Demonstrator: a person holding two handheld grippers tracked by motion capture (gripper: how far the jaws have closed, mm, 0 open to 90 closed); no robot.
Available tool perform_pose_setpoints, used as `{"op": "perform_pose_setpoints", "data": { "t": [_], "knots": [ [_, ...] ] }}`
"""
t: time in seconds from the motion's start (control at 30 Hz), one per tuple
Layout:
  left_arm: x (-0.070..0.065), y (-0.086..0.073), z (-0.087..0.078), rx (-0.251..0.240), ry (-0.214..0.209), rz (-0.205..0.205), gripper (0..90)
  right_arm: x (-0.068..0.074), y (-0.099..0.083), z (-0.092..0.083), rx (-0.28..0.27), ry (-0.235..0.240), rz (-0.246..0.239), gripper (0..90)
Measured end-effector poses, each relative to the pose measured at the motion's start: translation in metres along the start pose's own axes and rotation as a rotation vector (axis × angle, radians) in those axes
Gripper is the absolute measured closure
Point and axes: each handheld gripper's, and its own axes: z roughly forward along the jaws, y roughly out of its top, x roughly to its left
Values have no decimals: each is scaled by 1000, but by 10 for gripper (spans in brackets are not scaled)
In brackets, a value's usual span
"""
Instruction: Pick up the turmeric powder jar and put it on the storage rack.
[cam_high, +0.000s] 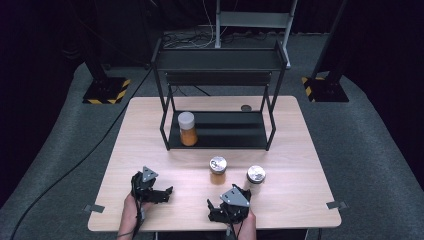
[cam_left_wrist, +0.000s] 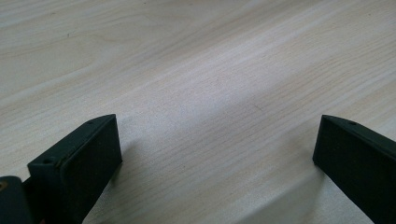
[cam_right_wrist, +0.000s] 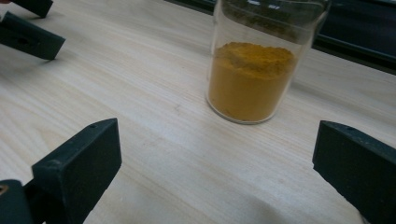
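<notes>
Pale wooden table (cam_high: 150, 115) on grey carpet (cam_high: 365, 130), dark surroundings, hazard-striped stand bases (cam_high: 106, 91) behind.

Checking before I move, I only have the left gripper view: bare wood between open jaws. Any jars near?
Observer: Two jars on the table: an orange-filled jar and a second jar.
Operator: Right gripper?
Observer: The right gripper is open, facing the orange-filled jar, not touching.
Operator: Anything on the rack?
Observer: A white-capped jar stands at the left end of the black rack bottom shelf.
</notes>
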Motion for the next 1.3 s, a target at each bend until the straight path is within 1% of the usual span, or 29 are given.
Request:
{"op": "perform_pose_setpoints", "data": {
  "t": [0.07,0.1,0.2,0.33,0.57,0.67,0.87,1.03,1.13,1.3],
  "knots": [
    [0,0,0,-1,0,-1,6,0,3,0,-11,-2,13,10],
    [0,0,1,-1,0,-1,5,1,4,1,-13,-13,10,9],
    [0,0,1,-1,1,-2,4,2,9,5,-9,-32,19,11],
    [0,0,1,-1,2,-2,5,4,12,13,5,-64,19,11],
    [0,0,1,0,0,-2,5,5,19,27,15,-88,35,11],
    [0,0,1,0,0,-1,5,7,22,32,12,-93,41,11],
    [0,0,1,0,0,-2,6,10,27,40,-11,-126,49,10],
    [-1,0,0,-2,3,0,6,6,31,47,-18,-144,47,10],
    [0,0,1,0,1,-3,4,1,34,52,-17,-139,65,10],
    [0,0,1,-1,1,-3,5,-1,39,61,2,-150,58,9]
  ]
}}
